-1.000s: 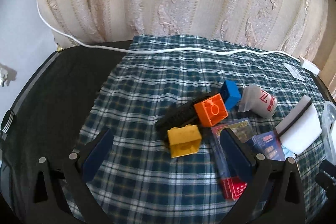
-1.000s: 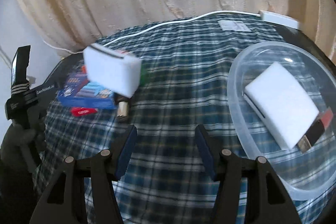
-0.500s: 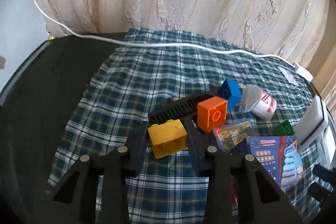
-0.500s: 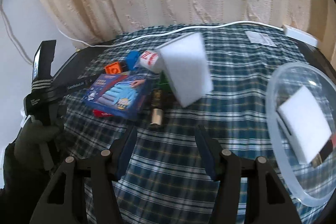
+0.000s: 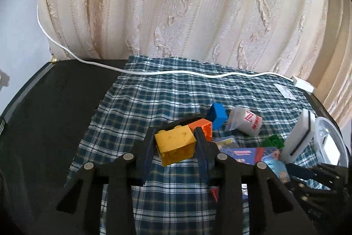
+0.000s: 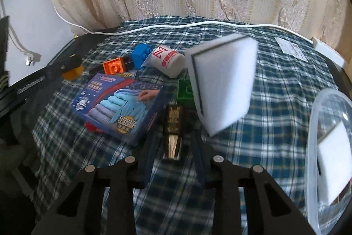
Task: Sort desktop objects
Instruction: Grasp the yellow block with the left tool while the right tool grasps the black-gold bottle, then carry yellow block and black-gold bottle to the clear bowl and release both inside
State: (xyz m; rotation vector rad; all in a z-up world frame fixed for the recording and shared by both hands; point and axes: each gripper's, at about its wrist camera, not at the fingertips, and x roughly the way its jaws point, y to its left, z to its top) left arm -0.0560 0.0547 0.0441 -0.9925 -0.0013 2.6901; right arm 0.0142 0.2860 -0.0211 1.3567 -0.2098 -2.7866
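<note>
Yellow hard-plastic toy brick (image 5: 175, 144) gripped flat-sided in my left gripper (image 5: 175, 147).
Light, rigid, slick. My right gripper (image 6: 173, 144) has been closing around a dark slim box (image 6: 172, 127); whether it grips I cannot tell.

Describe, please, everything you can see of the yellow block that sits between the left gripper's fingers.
The yellow block is a chunky toy brick of scuffed, slightly dirty plastic, with a stud showing on its top edge and a more translucent lower side. It is tilted, one corner dipping toward the camera, and looks lifted clear of the plaid cloth. The left gripper clamps it, one pad on each side face. Behind it lies the orange block.
</note>
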